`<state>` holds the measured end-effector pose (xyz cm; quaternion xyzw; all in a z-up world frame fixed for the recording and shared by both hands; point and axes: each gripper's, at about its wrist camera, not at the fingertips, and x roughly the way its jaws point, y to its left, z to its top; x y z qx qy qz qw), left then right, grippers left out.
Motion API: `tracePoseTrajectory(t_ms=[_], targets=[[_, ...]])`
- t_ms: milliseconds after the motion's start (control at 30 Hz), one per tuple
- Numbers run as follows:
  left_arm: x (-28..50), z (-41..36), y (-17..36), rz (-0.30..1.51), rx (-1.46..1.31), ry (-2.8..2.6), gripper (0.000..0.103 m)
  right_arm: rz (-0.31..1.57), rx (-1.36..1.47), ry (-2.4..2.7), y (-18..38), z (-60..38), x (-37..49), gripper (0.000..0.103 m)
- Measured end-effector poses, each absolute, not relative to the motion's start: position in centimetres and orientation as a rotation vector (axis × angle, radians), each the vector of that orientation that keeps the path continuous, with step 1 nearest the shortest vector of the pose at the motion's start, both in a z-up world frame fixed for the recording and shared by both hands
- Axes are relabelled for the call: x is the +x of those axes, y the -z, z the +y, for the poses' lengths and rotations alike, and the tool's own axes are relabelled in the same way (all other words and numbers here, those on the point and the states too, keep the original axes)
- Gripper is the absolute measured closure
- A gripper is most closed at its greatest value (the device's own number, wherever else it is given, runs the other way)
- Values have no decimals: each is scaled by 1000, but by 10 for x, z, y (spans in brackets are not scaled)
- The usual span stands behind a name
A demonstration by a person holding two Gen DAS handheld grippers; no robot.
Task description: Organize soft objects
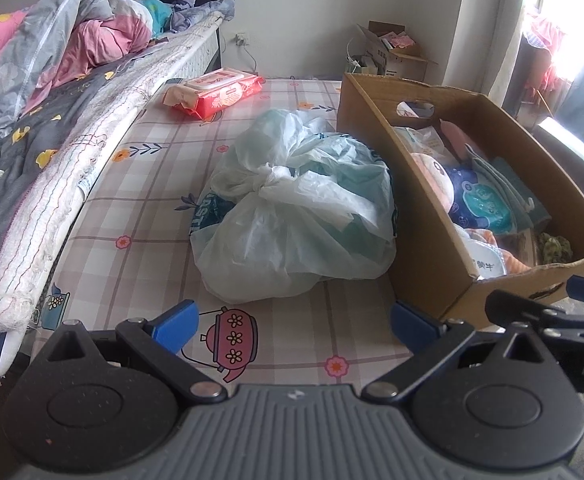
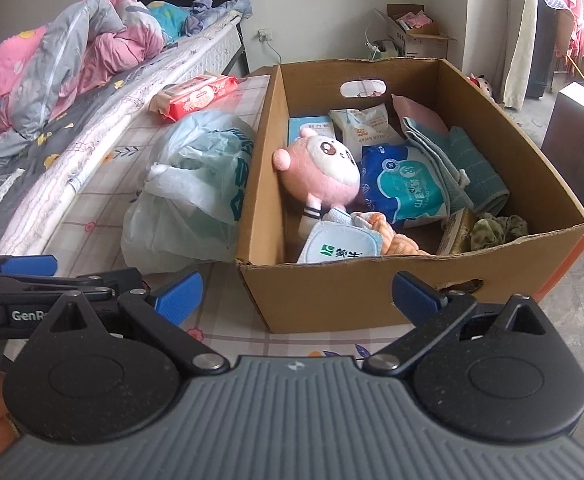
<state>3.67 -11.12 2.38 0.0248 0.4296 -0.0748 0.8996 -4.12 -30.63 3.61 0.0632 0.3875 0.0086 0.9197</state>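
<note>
A cardboard box stands on a checked floral mat and holds a pink plush toy, a blue tissue pack, a folded teal towel and other soft packs. The box also shows in the left wrist view. A tied white plastic bag lies just left of the box; it also shows in the right wrist view. A red wet-wipes pack lies farther back. My left gripper is open and empty before the bag. My right gripper is open and empty before the box.
A bed with a pink and grey quilt runs along the left, its mattress edge bordering the mat. A smaller open carton stands by the far wall. A dark cabinet stands at the right.
</note>
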Motion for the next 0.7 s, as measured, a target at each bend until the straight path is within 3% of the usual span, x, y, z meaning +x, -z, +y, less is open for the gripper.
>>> tracePoseTrajectory(t_ms=[700], targets=[[35,-113,-23,895,63,147,1,828,133,-2,-30,-311,-39,1]])
